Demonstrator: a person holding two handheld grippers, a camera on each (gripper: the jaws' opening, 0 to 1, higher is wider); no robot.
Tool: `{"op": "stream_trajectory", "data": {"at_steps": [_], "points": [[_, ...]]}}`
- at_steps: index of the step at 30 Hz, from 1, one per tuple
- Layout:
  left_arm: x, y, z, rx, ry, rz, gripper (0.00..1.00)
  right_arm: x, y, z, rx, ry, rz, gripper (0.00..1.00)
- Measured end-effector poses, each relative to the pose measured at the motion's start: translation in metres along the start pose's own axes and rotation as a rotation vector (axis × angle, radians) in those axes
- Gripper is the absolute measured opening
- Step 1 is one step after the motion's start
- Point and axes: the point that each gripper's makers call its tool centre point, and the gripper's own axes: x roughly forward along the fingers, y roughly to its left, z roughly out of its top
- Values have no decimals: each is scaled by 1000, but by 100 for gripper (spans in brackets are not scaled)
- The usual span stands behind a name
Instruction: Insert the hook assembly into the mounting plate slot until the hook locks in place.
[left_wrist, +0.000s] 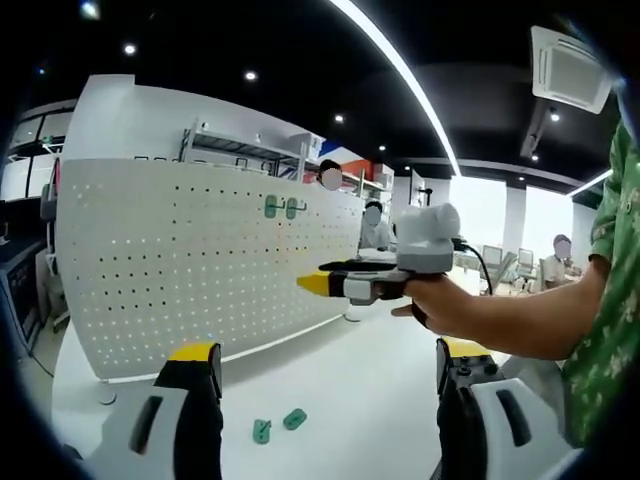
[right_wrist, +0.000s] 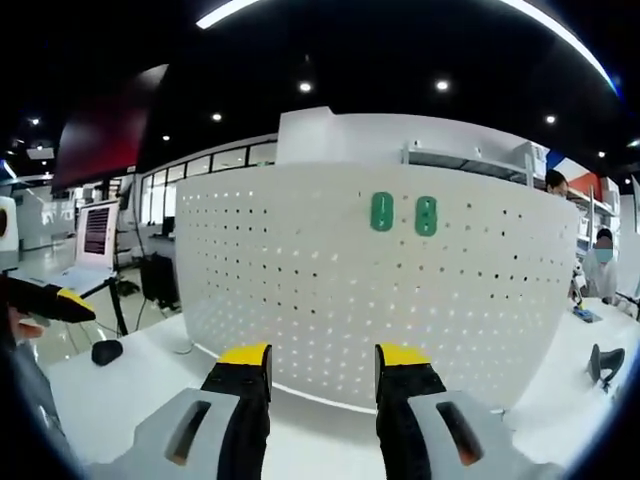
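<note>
1. On the white table (left_wrist: 330, 370) stands an upright white pegboard (left_wrist: 200, 270), the mounting plate. I see it in both views.
2. Two green hooks (right_wrist: 403, 214) are fixed side by side high on the pegboard.
3. Two more green hooks (left_wrist: 278, 425) lie loose on the table in front of the board, between my left gripper's jaws as the left gripper view shows them.
4. My left gripper (left_wrist: 325, 365) has its jaws spread wide with nothing between them.
5. My right gripper (right_wrist: 323, 362) faces the pegboard, jaws apart and holding nothing. In the left gripper view I see it held in a hand (left_wrist: 450, 305), raised above the table, yellow tips towards the board.
6. Behind the board stand shelving (left_wrist: 260, 150) and several people.
</note>
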Motion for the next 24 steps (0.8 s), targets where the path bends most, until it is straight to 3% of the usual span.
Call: {"op": "stream_trajectory", "data": {"at_steps": [24], "points": [[-2,-14,-9,-4,10,-8,91,-41,21,-32,-25,45,50,41]]}}
